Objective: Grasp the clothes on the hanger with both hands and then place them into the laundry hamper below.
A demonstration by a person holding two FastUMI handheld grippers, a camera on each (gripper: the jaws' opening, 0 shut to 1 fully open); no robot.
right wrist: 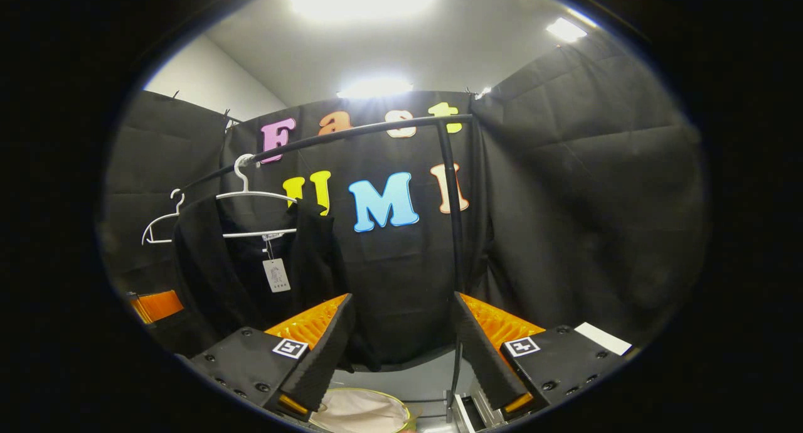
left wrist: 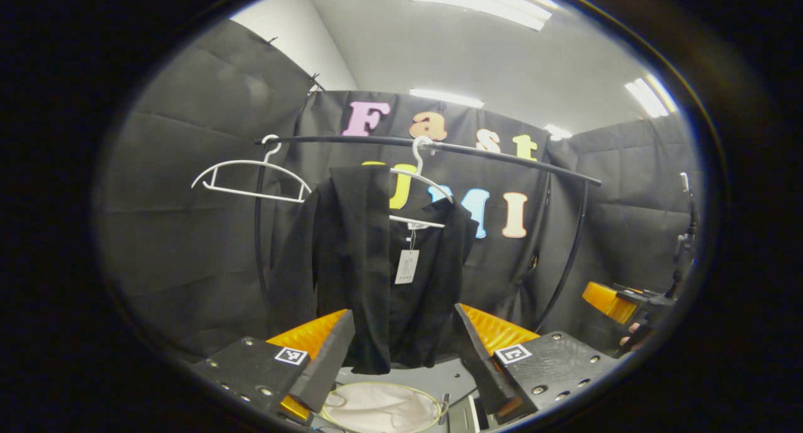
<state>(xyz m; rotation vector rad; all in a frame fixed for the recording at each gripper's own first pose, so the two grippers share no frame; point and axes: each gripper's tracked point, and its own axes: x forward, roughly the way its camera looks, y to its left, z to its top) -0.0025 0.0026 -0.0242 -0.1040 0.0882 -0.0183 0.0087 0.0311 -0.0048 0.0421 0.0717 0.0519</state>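
A black garment [left wrist: 370, 263] with a white tag hangs on a white hanger [left wrist: 419, 188] from a black rail [left wrist: 477, 150]. My left gripper [left wrist: 401, 351] is open in front of the garment's lower hem, apart from it. In the right gripper view the same garment [right wrist: 251, 263] hangs at the left, and my right gripper [right wrist: 401, 351] stands open, facing the wall to the garment's right. A pale laundry hamper [left wrist: 382, 408] with a yellow rim lies below; it also peeks up at the bottom as hamper [right wrist: 364, 411]. The right gripper [left wrist: 621, 301] shows far right, held by a hand.
An empty white hanger [left wrist: 251, 179] hangs at the rail's left end, also seen as hanger [right wrist: 164, 223]. The rail's upright post [right wrist: 455, 232] stands just behind my right gripper. Black cloth walls close in the booth on all sides.
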